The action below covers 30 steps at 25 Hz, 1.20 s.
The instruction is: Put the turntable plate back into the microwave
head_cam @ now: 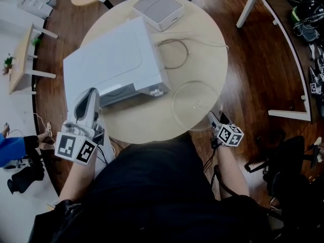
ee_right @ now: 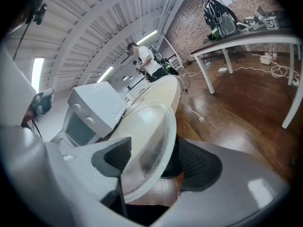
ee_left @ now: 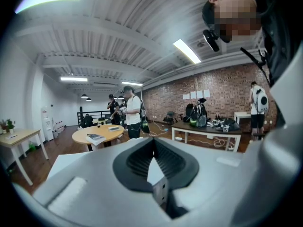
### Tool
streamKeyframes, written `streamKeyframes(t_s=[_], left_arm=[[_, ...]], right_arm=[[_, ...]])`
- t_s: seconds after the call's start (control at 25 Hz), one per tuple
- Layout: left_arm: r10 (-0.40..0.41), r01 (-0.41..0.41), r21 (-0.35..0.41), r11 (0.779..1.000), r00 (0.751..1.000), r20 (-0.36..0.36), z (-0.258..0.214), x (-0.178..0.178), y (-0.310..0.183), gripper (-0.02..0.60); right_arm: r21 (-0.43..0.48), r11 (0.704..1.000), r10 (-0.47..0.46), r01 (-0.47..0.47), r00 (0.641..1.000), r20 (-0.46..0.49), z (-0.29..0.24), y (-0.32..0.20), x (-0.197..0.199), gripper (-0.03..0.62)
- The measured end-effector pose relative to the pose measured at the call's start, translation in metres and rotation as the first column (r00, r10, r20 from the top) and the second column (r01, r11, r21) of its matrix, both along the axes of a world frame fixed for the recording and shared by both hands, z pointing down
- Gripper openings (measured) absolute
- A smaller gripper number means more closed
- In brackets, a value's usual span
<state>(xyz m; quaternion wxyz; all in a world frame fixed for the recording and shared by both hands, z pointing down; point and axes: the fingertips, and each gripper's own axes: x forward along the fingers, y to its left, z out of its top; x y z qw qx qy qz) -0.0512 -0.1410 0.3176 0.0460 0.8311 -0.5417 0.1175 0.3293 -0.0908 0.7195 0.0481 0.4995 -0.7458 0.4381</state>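
Note:
The clear glass turntable plate [head_cam: 195, 104] lies flat on the round table [head_cam: 147, 128], at its right near edge. The white microwave [head_cam: 111, 59] stands to the plate's left, its front toward me. My right gripper [head_cam: 214, 119] reaches in from the table edge. In the right gripper view the plate [ee_right: 142, 126] passes rim-first between the wide-set jaws of that gripper [ee_right: 154, 150]; the pads do not press on it. The microwave [ee_right: 92, 108] shows beyond. My left gripper [head_cam: 92, 92] is at the microwave's front left corner, its tips together [ee_left: 152, 140], with nothing seen held.
A white box [head_cam: 158, 9] sits at the table's far side, and a cable loop [head_cam: 177, 52] lies behind the plate. A white desk frame [head_cam: 283, 113] and a dark chair [head_cam: 293, 161] stand to the right. People [ee_left: 131, 110] stand by another round table [ee_left: 97, 135].

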Motion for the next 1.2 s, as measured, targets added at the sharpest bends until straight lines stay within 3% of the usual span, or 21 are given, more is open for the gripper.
streamKeyframes(t_s=[0.84,1.2], left_arm=[[-0.014,0.013,0.003,1.0,1.0,0.021,-0.003,0.005,0.005,-0.002],[-0.024,0.024,-0.001,1.0,1.0,0.014,-0.002,0.004,0.005,-0.002]], right_arm=[[-0.023,0.998,-0.052,0.054,0.997,0.06,0.011,-0.009,-0.02,0.303],[-0.035,0.998,-0.05,0.054,0.993,0.107,0.006,-0.008,-0.021,0.241]])
